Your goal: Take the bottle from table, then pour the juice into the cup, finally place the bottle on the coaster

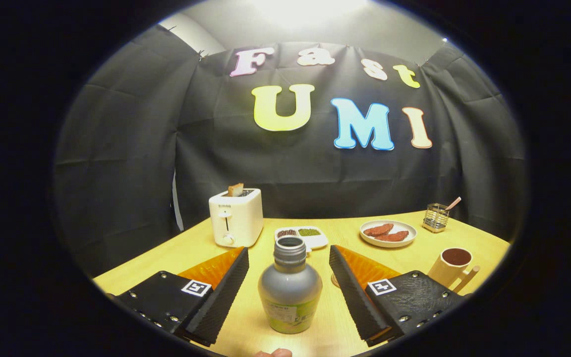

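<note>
Here we see the bottle (pixel 290 290) standing upright and uncapped on the table (pixel 414 258), squarely between the fingers of our tool (pixel 289 270), which are spread wide apart with a clear gap on each side, touching nothing. Beyond the right finger stands the cup (pixel 453 265), dark liquid showing inside it. Further back we find a small white dish (pixel 301 235) with two fillings, a plate (pixel 387 233) of reddish pieces, and a wire holder (pixel 436 217) with a stick in it near the table's far right edge. A white toaster (pixel 236 217) with bread poking out sits at the far left. The pale wooden surface lies open around the bottle, and black cloth walls close the booth behind it.
</note>
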`<state>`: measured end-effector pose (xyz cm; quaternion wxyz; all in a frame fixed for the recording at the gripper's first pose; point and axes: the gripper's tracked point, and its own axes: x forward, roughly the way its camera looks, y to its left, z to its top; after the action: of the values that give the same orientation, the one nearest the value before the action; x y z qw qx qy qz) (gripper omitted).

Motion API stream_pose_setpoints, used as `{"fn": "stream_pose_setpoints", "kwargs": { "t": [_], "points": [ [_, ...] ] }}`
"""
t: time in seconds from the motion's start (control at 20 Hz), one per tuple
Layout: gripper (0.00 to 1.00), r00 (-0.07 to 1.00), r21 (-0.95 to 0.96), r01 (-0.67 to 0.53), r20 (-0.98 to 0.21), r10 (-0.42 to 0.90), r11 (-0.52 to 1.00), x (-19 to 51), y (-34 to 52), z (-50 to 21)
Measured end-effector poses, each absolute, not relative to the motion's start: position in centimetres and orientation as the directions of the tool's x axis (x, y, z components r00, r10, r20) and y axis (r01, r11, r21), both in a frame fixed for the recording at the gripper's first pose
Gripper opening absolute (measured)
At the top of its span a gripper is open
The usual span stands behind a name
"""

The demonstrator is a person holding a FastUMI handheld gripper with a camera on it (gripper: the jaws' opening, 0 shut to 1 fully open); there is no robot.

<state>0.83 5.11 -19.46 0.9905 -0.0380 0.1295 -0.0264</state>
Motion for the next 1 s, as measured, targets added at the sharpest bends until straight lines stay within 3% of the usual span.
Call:
{"fn": "stream_pose_setpoints", "kwargs": {
  "t": [1.0],
  "points": [
    [1.00, 0.884, -0.069, 0.090, -0.453, -0.111, 0.994, -0.5, 4.6, -27.3]
  ]
}}
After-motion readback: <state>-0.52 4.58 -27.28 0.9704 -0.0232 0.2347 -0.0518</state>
